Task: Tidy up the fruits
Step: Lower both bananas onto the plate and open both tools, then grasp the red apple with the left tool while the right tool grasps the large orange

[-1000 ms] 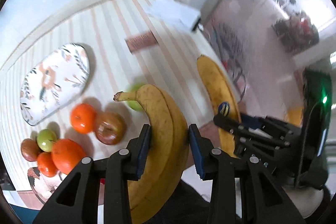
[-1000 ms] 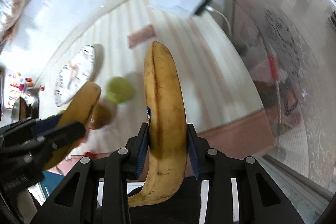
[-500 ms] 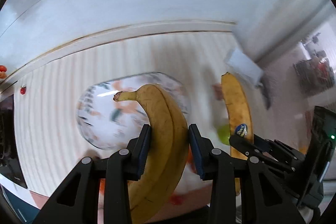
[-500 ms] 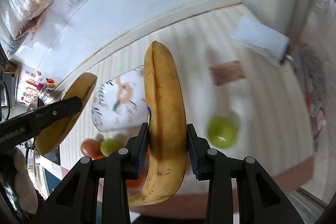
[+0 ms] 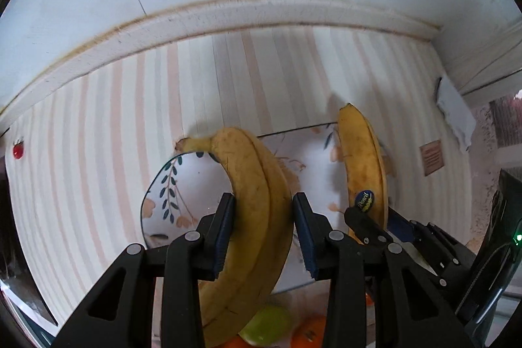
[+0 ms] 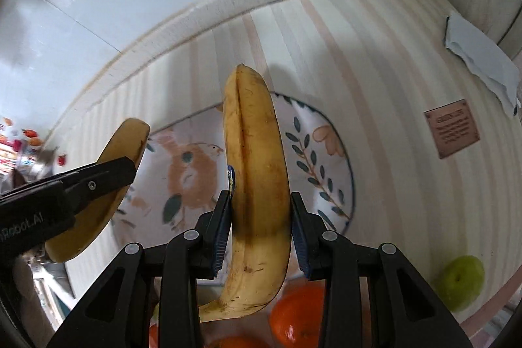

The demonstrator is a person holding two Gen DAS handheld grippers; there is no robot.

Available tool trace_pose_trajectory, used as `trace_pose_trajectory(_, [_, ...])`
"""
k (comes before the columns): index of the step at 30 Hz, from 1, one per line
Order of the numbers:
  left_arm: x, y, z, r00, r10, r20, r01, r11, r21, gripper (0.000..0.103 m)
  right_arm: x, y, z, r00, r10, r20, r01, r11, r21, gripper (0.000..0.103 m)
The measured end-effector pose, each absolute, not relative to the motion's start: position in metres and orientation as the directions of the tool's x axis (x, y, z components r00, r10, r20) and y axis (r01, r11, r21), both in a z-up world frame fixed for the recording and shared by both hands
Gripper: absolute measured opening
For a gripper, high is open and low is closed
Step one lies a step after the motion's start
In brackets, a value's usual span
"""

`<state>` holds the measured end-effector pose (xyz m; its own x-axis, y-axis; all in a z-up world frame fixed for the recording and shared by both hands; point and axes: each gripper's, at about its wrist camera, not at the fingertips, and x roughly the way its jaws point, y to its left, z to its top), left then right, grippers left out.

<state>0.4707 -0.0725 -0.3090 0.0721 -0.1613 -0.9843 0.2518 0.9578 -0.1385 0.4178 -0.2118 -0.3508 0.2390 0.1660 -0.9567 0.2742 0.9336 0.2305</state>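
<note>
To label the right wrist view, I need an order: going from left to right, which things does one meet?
Left gripper's banana → right gripper's banana → brown label → green apple → white cloth.

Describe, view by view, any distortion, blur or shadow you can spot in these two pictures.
Left wrist view: the fisheye bends the straight wall trim; the held banana is sharp. Right wrist view: the stripes curve, the orange is slightly soft, and a shadow falls behind the banana.
</note>
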Motion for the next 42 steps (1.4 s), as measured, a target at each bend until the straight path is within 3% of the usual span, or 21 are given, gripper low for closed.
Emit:
trace_pose_trajectory(8, [0.469, -0.061, -0.351, -0.006, -0.164, -0.986, 0.231, 0.959, -0.161, 0.031, 0.418, -0.218, -0.364, 0.21, 0.21, -0.955, 0.326, 0.906, 0.271, 0.038])
trace_pose_trajectory(11, [0.469, -0.057, -0.352, -0.017, -0.194, -0.981, 0.215, 0.957, -0.193, 0.031, 0.422, -0.22, -0.368, 0.193, 0.269, -0.944, 0.354, 0.878, 0.322, 0.038])
trace_pose_trajectory(18, [0.47, -0.047, -0.343, -0.024, -0.202, -0.979, 0.198, 0.959, -0.203, 0.033, 0.43, -0.21, -0.374, 0.141, 0.237, -0.961, 0.327, 0.905, 0.271, 0.039])
trace_pose_trajectory(22, [0.466, -0.04, -0.327, 0.02, -0.173, -0.985, 0.2, 0.966, -0.166, 0.033, 0.425, -0.212, -0.364, 0.147, 0.25, -0.957, 0.318, 0.904, 0.285, 0.069])
trace_pose_trajectory(27, [0.45, -0.025, -0.309, 0.074, -0.156, -0.985, 0.182, 0.973, -0.141, 0.045, 0.416, -0.198, -0.332, 0.16, 0.165, -0.973, 0.216, 0.956, 0.198, 0.085])
trace_pose_trajectory(29, [0.445, -0.018, -0.303, 0.088, -0.141, -0.986, 0.166, 0.978, -0.125, 0.058, 0.408, -0.193, -0.319, 0.173, 0.139, -0.975, 0.184, 0.968, 0.171, 0.087])
trace_pose_trajectory(31, [0.439, -0.013, -0.298, 0.108, -0.122, -0.987, 0.15, 0.983, -0.105, 0.079, 0.403, -0.189, -0.311, 0.184, 0.126, -0.975, 0.168, 0.973, 0.158, 0.089])
trace_pose_trajectory(33, [0.432, -0.003, -0.29, 0.125, -0.133, -0.983, 0.126, 0.985, -0.117, 0.085, 0.397, -0.183, -0.302, 0.197, 0.119, -0.973, 0.146, 0.978, 0.149, 0.092])
trace_pose_trajectory(42, [0.389, -0.002, -0.237, 0.251, -0.139, -0.958, 0.11, 0.987, -0.115, 0.087, 0.356, -0.177, -0.247, 0.289, 0.119, -0.95, 0.076, 0.986, 0.147, 0.092])
